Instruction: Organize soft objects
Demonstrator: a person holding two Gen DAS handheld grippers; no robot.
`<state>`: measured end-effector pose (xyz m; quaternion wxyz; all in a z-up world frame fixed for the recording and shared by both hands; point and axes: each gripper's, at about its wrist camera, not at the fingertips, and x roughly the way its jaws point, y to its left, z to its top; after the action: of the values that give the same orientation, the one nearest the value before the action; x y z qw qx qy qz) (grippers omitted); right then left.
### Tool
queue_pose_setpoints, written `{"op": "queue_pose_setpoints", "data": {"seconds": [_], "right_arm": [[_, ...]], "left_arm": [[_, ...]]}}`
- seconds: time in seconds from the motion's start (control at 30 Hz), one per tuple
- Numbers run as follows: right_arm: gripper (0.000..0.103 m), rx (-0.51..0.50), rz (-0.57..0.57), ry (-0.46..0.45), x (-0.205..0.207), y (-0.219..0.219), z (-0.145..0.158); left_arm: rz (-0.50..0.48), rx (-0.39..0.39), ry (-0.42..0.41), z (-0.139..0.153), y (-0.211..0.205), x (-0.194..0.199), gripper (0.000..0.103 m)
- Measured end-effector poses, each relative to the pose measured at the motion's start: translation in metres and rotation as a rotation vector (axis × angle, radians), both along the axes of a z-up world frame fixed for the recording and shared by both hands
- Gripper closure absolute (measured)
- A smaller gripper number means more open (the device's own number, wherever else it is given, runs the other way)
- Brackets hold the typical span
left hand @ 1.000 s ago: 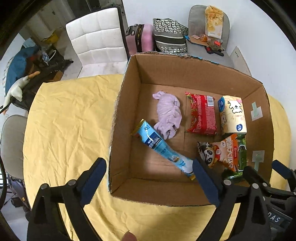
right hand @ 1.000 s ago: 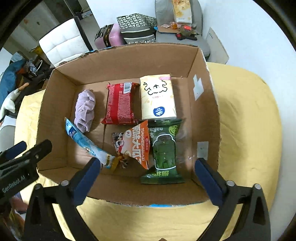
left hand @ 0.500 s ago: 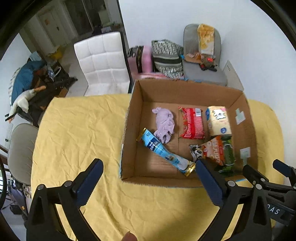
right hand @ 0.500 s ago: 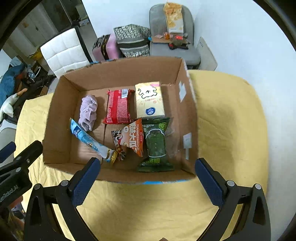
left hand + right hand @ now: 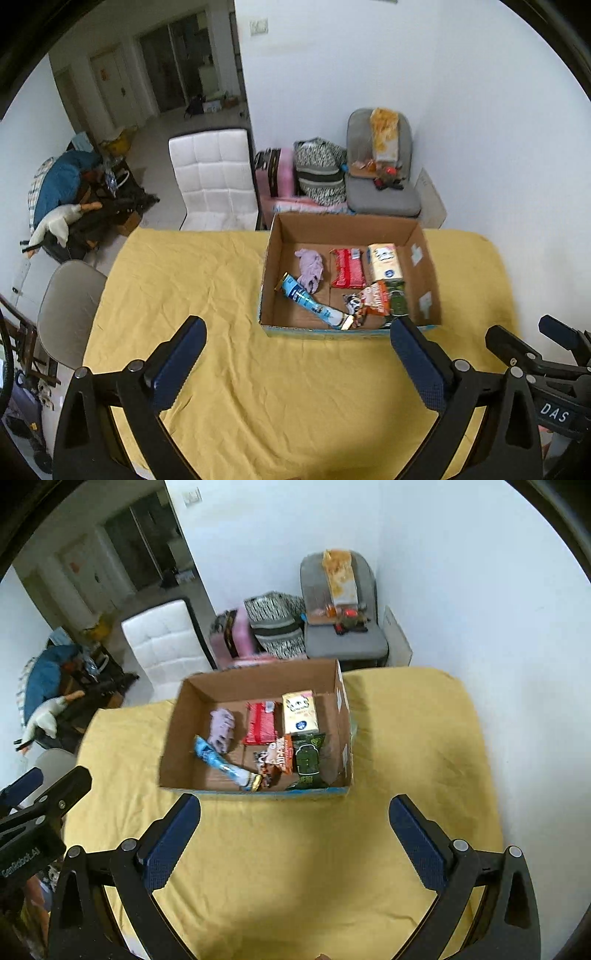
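An open cardboard box stands on the yellow-covered table. Inside lie a lilac cloth, a red packet, a cream tissue pack, a blue tube-shaped pack, an orange snack bag and a green packet. My left gripper hangs high over the table's near side, open and empty. My right gripper is likewise open, empty, well short of the box.
A white chair, a grey chair with clutter, a pink suitcase and a patterned bag stand behind the table. Another chair sits at the left. A white wall runs along the right.
Both grippers have risen and pulled back from the box, which now looks much smaller and farther. All the items in the box lie as before.
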<state>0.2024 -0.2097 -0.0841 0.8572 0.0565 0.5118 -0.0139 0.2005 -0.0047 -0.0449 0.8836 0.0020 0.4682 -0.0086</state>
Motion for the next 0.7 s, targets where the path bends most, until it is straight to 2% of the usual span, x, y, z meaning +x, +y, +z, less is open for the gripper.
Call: {"op": "queue_pose_setpoints", "data": {"seconds": [0.17,0.33,0.5,0.7], "right_arm": [[0.000,-0.006,0.018,-0.078,-0.045,0.007,0.052],[0.000,-0.018,0.029,-0.127,-0.075,0.010,0.087],[0.000,-0.022,0.031,-0.168,-0.096,0.008,0.115],[0.000,-0.028,0.031,-0.194,-0.109,0.007,0.134]], "left_arm": [[0.002,-0.013,-0.042,0.035,0.005,-0.030,0.001],[0.002,-0.024,-0.072,0.059,0.009,-0.050,0.001],[0.004,-0.026,-0.089,0.072,0.010,-0.063,0.001],[-0.001,-0.011,-0.114,0.081,0.004,-0.072,0.001]]}}
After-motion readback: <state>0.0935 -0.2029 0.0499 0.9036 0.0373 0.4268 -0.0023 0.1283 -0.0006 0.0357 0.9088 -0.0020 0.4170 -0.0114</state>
